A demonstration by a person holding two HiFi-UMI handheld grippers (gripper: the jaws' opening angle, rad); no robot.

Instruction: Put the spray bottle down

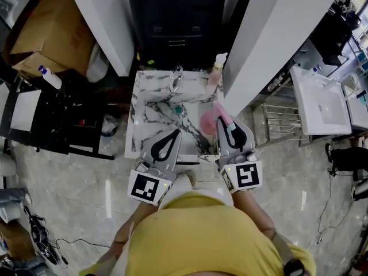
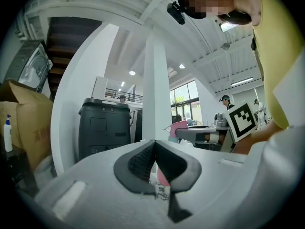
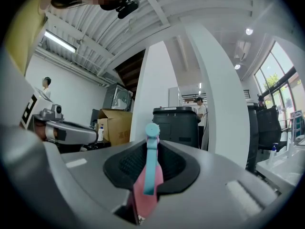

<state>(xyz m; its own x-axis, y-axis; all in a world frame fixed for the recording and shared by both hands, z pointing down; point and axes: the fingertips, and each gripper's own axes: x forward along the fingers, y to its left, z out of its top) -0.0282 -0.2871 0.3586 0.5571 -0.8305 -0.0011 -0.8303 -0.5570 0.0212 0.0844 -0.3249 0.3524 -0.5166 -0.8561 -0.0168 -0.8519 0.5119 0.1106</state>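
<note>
A pink spray bottle [image 1: 209, 122] with a teal trigger hangs over the right side of a marble-patterned basin top [image 1: 150, 115]. My right gripper [image 1: 229, 130] is shut on it. In the right gripper view the teal nozzle and trigger [image 3: 151, 160] stick up between the jaws, with the pink body [image 3: 145, 195] below them. My left gripper [image 1: 170, 139] hovers over the front left of the basin top, shut, with nothing held. In the left gripper view its pads [image 2: 141, 162] meet at the tip, and the pink bottle [image 2: 179, 127] shows to the right beside the other gripper.
A faucet [image 1: 176, 79], a teal drain plug [image 1: 178, 109] and a small bottle [image 1: 218, 62] sit on the basin top. White pillars [image 1: 270, 33] flank it, with a black bin [image 1: 172, 16] behind. A cardboard box [image 1: 49, 33] and a white sprayer [image 1: 50, 77] stand at left. Another white sink [image 1: 319, 103] is at right.
</note>
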